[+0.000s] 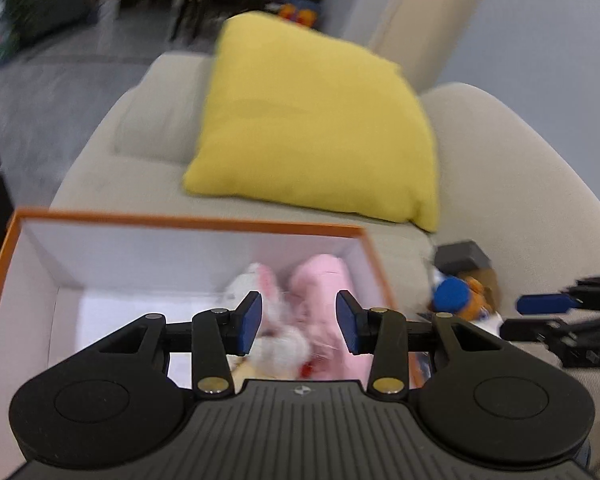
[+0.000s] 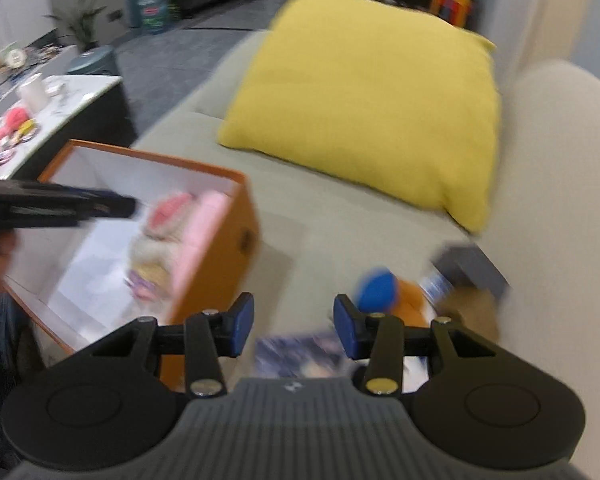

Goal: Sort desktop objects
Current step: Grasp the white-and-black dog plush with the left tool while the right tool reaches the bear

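A: Where do things stand?

B: The left gripper (image 1: 299,322) hangs over the orange box (image 1: 188,222) on the sofa (image 1: 520,184), fingers apart and empty; the pink plush toy (image 1: 328,280) and the white one (image 1: 260,280) lie in the box below it

A: And the right one?

B: The right gripper (image 2: 294,324) is also parted with nothing between its fingers, over the seat just beside the box. Ahead and to its right sits the orange toy with the blue cap (image 2: 384,292), near a grey box (image 2: 472,268); a blurred printed card (image 2: 300,352) lies below the fingers

A: So which goes next?

B: Probably the orange toy. I'd centre it between the fingers, close on the soft body rather than the cap, and lift clear of the grey box before crossing over

A: Any risk?

B: The left gripper is over the box, so keep the two from meeting, and don't brush the yellow cushion (image 2: 372,104)
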A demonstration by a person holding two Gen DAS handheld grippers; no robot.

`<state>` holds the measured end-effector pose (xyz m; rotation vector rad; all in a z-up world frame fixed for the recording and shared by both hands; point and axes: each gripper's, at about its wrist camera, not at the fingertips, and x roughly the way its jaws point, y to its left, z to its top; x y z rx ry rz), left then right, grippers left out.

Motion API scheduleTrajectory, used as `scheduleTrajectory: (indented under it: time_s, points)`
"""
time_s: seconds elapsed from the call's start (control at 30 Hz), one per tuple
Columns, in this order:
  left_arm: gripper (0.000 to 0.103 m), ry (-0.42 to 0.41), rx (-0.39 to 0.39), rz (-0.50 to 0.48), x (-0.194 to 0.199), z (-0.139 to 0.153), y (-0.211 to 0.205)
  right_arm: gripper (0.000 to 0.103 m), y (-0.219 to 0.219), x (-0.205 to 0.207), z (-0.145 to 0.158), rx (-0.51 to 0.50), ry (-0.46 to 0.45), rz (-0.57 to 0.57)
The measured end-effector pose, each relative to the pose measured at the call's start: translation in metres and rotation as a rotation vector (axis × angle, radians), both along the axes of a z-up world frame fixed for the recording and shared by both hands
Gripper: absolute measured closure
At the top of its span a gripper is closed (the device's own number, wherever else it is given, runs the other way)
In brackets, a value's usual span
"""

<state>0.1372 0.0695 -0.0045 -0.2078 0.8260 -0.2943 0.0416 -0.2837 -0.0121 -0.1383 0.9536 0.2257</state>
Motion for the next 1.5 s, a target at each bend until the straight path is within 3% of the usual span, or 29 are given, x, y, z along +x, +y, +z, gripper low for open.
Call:
scheduleTrajectory:
  time_s: [0.13,0.23,0.33,0.53,0.73,0.9,1.0,1.1,1.4,1.5]
  points:
    - [0.057,-0.024,0.042,-0.122,-0.020,0.020,-0.036,0.056,-0.032,-0.014,-0.015,-0.020,0.070,-0.079]
    - [0.057,0.010,0.032,-0.204,-0.032,0.025,-0.066,0.056,-0.049,-0.026,-0.029,-0.034,0.119,-0.097]
    - [0.057,0.053,0.006,-0.274,-0.042,0.023,-0.098,0.056,-0.061,-0.033,-0.041,-0.070,0.157,-0.088]
    - [0.057,0.109,0.011,-0.312,-0.043,0.002,-0.147,0.056,-0.074,-0.044,-0.053,-0.135,0.191,-0.033]
    - [0.055,0.198,-0.027,-0.263,-0.027,-0.023,-0.170,0.055,-0.084,-0.032,-0.067,-0.185,0.195,0.060]
    - [0.048,0.268,-0.048,-0.206,-0.018,-0.042,-0.190,0.045,-0.089,-0.014,-0.088,-0.241,0.240,0.139]
    - [0.046,0.331,-0.088,-0.153,-0.012,-0.058,-0.199,0.049,-0.091,-0.015,-0.090,-0.285,0.240,0.170]
    - [0.043,0.374,-0.133,-0.109,-0.008,-0.071,-0.206,0.060,-0.092,-0.014,-0.093,-0.278,0.238,0.191]
    - [0.040,0.368,-0.149,0.013,0.005,-0.093,-0.214,0.062,-0.094,0.004,-0.107,-0.269,0.233,0.213]
    - [0.038,0.378,-0.172,0.027,0.010,-0.095,-0.215,0.052,-0.093,0.011,-0.112,-0.249,0.252,0.242]
